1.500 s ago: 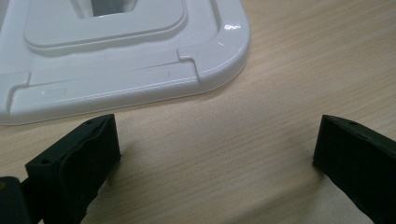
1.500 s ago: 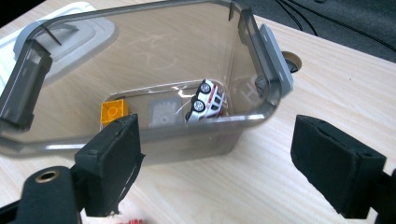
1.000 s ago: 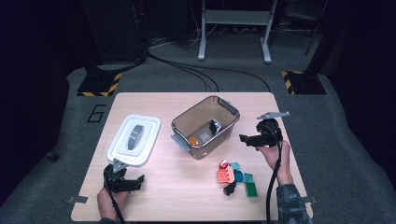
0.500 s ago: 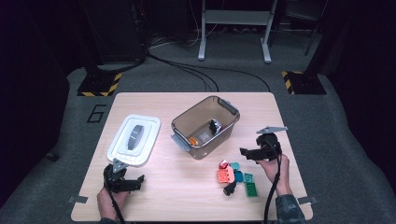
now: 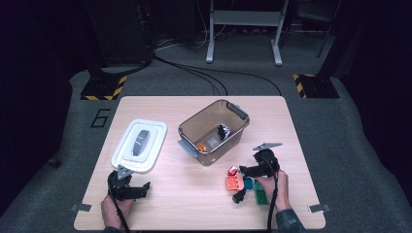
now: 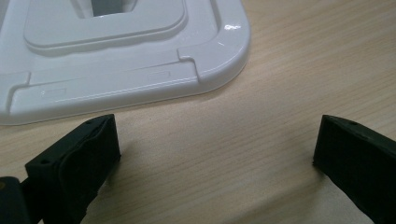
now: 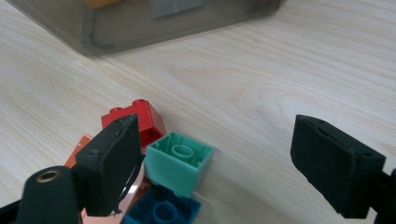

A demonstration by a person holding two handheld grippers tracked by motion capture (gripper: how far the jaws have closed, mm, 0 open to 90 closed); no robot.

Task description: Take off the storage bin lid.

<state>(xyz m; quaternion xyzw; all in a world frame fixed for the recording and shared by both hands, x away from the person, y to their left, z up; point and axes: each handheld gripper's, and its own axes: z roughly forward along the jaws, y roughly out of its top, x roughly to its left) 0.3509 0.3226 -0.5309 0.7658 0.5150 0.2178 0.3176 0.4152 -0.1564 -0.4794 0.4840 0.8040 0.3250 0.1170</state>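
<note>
- The table [image 5: 160, 208] is where I work. The brown bin [image 5: 214, 132] stands open at its middle with a few pieces already in it, and its white lid [image 5: 140, 145] lies flat well to the left.
- My left gripper [image 5: 127, 188] rests just below the lid, jaws wide apart on bare wood. I'd leave it parked there.
- My right gripper [image 7: 215, 163] hangs over the blocks near the right front edge, jaws apart, nothing pinched yet.
- The mint block [image 7: 180, 162] sits hollow side up between the jaws, touching the red block [image 7: 135, 122] and a blue block [image 7: 161, 212]. I'd centre on the mint one, come straight down and close on its flat sides so the neighbours aren't dragged along.
- Against the earlier high views, my right gripper has sunk from beside the bin to the pile; the left hasn't moved.
</note>
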